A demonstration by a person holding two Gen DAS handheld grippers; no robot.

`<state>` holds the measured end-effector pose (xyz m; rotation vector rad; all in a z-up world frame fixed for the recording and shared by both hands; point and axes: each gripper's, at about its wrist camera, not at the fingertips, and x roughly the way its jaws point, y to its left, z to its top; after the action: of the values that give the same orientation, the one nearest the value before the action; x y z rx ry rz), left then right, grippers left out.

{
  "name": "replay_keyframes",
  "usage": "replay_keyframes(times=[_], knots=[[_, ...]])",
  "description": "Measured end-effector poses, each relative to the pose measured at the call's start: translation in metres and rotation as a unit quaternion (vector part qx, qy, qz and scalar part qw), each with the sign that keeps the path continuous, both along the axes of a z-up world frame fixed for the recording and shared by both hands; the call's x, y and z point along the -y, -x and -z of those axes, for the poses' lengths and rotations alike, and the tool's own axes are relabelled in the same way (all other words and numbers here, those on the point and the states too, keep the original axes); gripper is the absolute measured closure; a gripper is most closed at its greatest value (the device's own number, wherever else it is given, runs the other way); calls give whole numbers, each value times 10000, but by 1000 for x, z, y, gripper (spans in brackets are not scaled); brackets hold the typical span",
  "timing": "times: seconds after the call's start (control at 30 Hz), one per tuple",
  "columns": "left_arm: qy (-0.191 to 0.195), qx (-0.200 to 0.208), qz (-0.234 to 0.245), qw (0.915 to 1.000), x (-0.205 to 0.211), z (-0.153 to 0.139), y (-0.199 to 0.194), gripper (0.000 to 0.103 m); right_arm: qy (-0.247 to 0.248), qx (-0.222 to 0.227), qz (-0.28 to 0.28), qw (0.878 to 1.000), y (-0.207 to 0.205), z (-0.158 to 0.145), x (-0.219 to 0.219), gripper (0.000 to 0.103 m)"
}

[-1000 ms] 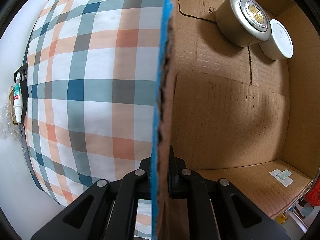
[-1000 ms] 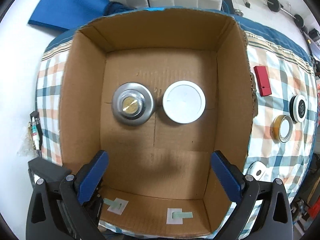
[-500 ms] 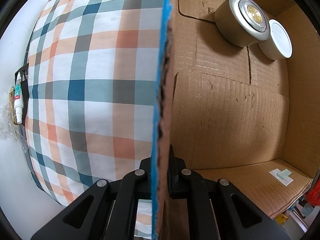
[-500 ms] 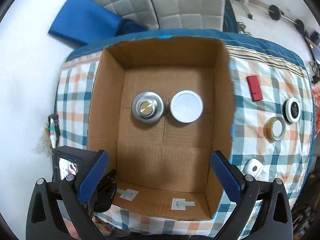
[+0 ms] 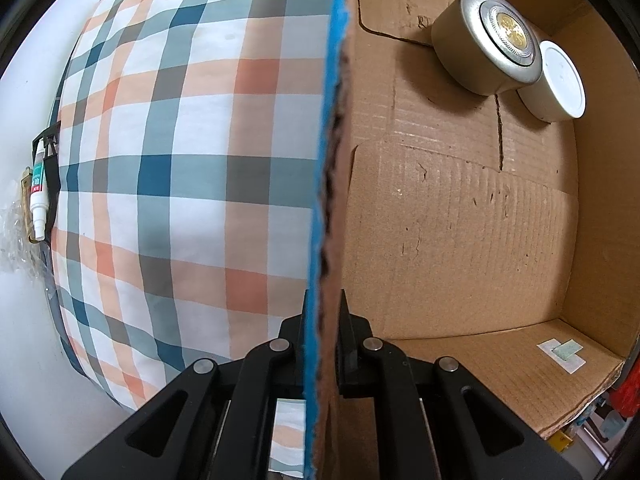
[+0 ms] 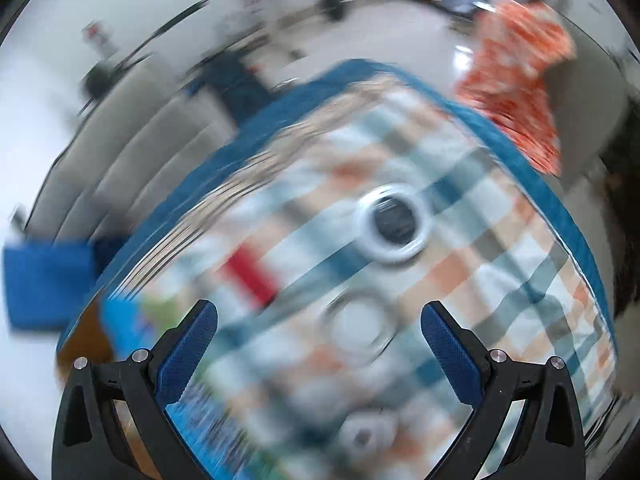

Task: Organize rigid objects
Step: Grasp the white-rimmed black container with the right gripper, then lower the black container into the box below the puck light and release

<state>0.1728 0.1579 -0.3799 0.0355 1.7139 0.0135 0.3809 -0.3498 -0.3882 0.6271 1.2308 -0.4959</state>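
Box [image 5: 460, 240]: wall pinched by left gripper [image 5: 323, 320]; silver tin [image 5: 484, 44] and white tin [image 5: 556, 80] touching inside at far end. Right gripper [image 6: 318, 340]: spread, empty, outside box over blurred cloth [image 6: 500, 272].

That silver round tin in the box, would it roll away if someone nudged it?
Probably not: the silver tin rests flat on the cardboard box floor, low and wide, so it would likely slide. Its smooth metal side may be slippery. The white tub close beside it would likely get bumped.
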Motion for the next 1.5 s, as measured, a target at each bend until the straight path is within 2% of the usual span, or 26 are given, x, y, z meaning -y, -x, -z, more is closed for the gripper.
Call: replay_keyframes(times=[0.1, 0.3, 0.37, 0.4, 0.43, 0.53, 0.7, 0.87, 1.2, 1.37, 1.5], knots=[[-14, -13, -13, 10000, 1, 1, 1, 98, -28, -144, 479, 9987, -6, 49, 34, 0], [-15, -27, -75, 10000, -1, 2, -1, 98, 53, -252, 783, 9966, -20, 95, 59, 1], [-8, -34, -102, 9999, -2, 2, -2, 98, -54, -331, 785, 9963, -26, 107, 64, 9], [-7, -37, -111, 9999, -1, 2, -2, 97, -88, -441, 707, 9965, -28, 112, 65, 23], [0, -41, -131, 9999, -2, 2, -3, 97, -37, -555, 635, 9964, -30, 114, 65, 23], [46, -52, -147, 9999, -8, 1, -3, 98, 64, -837, 269, 9961, -32, 114, 55, 24], [165, -97, -179, 9997, -21, 2, -5, 98, 48, -1602, -448, 9860, -17, 112, 35, 24], [237, -106, -216, 9994, -30, 4, -8, 99, -285, -1938, -777, 9775, -3, 118, 25, 23], [263, -94, -251, 9993, -45, 6, -4, 99, -107, -2038, -858, 9752, -5, 117, 10, 26], [221, -77, -215, 9995, -27, 5, -1, 99, -34, -1743, -985, 9797, -7, 84, 2, 26], [191, -65, -166, 9997, -22, 4, -1, 99, -47, -1283, -1232, 9840, -9, 36, -20, 26]])
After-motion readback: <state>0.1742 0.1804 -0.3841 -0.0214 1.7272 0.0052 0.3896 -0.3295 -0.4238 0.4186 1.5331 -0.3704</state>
